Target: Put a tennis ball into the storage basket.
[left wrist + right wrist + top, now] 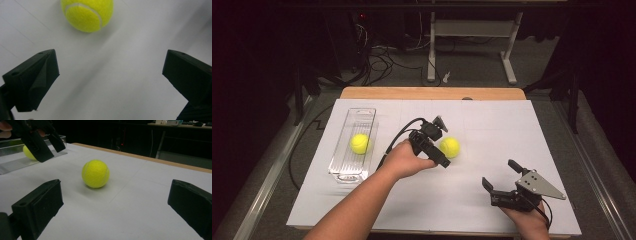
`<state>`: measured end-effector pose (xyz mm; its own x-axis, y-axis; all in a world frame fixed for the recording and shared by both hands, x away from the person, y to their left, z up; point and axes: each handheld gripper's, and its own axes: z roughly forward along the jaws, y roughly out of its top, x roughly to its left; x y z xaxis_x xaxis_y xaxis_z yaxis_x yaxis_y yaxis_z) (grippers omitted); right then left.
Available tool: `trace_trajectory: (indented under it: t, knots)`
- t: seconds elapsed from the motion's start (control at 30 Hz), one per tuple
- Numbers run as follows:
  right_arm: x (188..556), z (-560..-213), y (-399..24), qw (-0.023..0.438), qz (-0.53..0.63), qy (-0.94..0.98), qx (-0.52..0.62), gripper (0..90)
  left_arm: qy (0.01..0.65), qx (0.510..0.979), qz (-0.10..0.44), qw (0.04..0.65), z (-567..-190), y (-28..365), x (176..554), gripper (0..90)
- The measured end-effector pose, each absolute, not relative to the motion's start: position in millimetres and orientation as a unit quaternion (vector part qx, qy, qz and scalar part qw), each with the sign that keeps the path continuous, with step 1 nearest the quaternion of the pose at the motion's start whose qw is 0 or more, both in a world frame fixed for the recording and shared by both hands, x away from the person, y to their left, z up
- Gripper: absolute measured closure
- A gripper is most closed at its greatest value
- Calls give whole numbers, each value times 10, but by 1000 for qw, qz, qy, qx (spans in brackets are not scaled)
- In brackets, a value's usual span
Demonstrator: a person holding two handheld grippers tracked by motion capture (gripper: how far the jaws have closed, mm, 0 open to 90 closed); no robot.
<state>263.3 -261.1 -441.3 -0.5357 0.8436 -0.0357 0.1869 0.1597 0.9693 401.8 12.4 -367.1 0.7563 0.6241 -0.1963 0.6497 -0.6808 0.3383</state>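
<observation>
the left gripper (443, 145) is held with its jaws spread wide and nothing between them, hanging over the white sheet near the middle of the table (432, 93). in the left gripper view the two black jaws stand far apart at the bottom corners with bare sheet between, and the loose tennis ball (87, 14) sits ahead of them, a little toward the left jaw's side, not yet inside the gap. from the high view that same ball lies just beside the gripper's tips, on their far right side, maybe touching the shadow of them but apart from the jaws as far as i can tell.

the right gripper (498, 177) is also open and empty, down near the person's edge of the table, its jaws pointing up toward the ball from well apart. in the right gripper view the ball rests squarely between its jaws' line of sight but a good way off.

so the left hand is plainly the nearer one. a ball has no long axis, so what counts, to my eye, is only pushing the open jaws forward and a touch leftward in their own view until the ball is centred.

off to the left a clear tray (353, 145) already holds a second tennis ball (360, 143).
</observation>
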Motion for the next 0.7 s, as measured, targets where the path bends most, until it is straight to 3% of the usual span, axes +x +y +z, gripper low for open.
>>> trace_trajectory:
  t: [0.7]
  knots:
    - [2624,-4396,-2645,310,540,688,373,4,345,912,-26,221,-3825,-16,4353,21]
